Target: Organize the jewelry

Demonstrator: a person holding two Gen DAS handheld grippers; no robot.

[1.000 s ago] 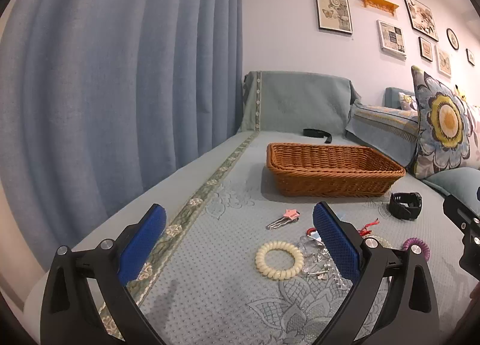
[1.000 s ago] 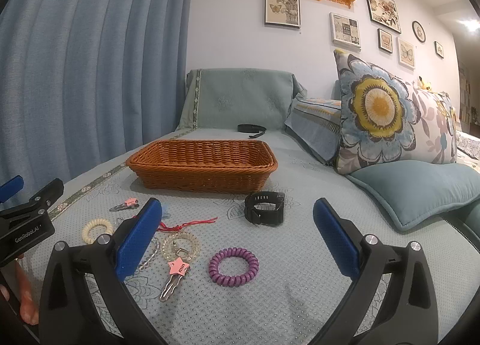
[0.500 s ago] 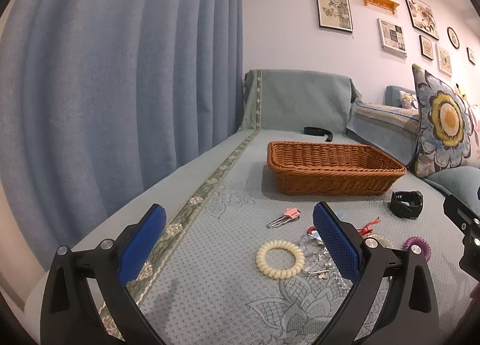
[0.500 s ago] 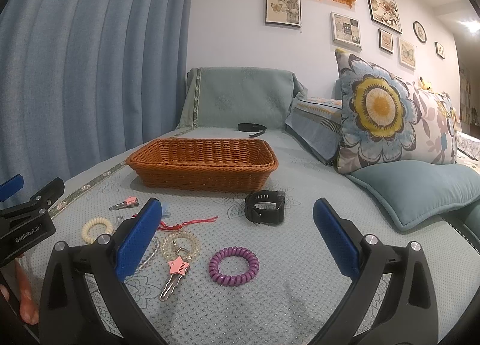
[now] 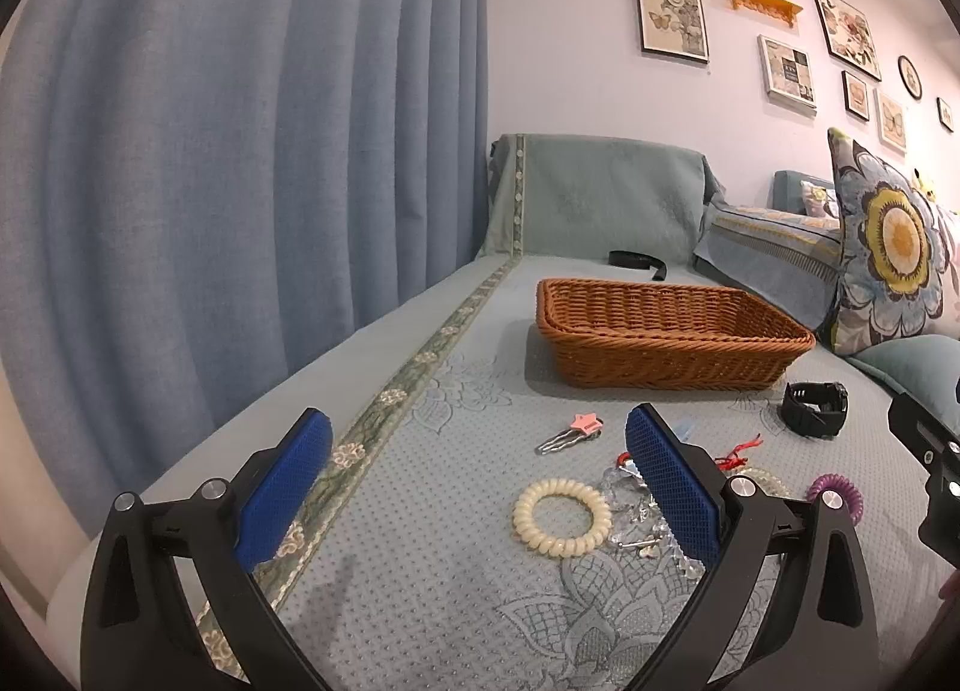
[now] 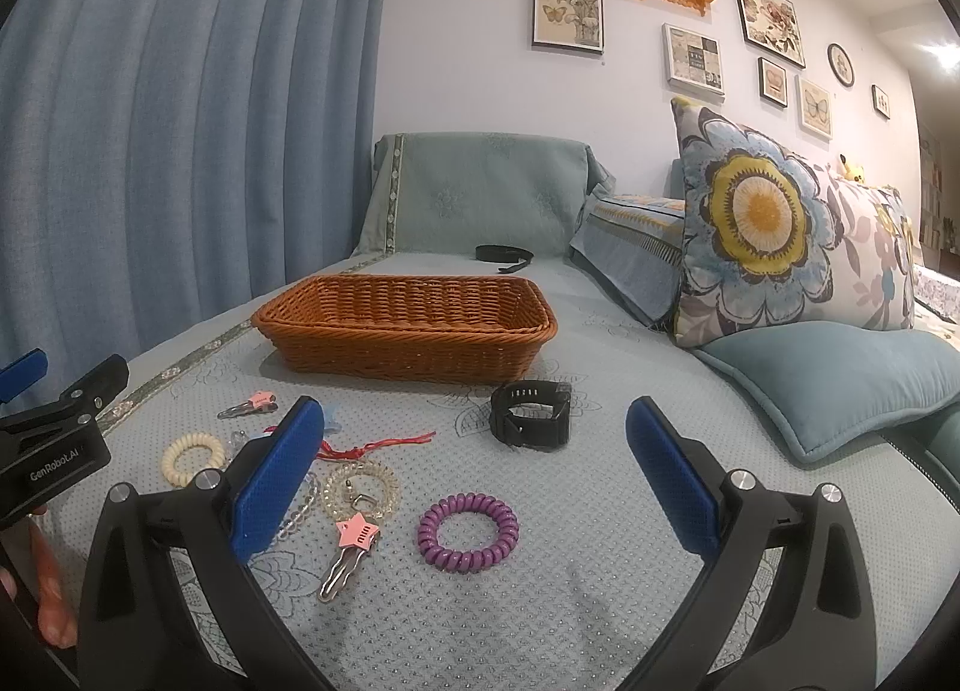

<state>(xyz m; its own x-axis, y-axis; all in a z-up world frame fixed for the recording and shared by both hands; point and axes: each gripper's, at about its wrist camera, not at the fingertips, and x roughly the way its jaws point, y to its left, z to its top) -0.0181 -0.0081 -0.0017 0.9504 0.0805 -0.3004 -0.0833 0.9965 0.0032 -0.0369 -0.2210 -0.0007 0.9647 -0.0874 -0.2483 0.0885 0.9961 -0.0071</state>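
The basket (image 6: pixel 403 326) is woven wicker, rough and ribbed, with a slight brown sheen. The sofa cover (image 6: pixel 600 559) is matt quilted cloth, dotted with stitches. The purple coil (image 6: pixel 468 532) and cream coil (image 5: pixel 561 517) look like smooth, glossy plastic. The watch (image 6: pixel 531 415) is matt black. The star clip (image 6: pixel 351 553) has shiny metal prongs. The curtain (image 5: pixel 240 150) is coarse matt fabric. Both grippers' pads (image 6: pixel 276 481) are blue and finely textured on matt black plastic frames.

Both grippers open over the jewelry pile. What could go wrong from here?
1. The red cord, clear coil ring and bead strand overlap; picking up one may drag the others.
2. The flat star hair clip may slip from the right hand-held gripper.
3. The wicker basket is shallow; dropped pieces may bounce out.
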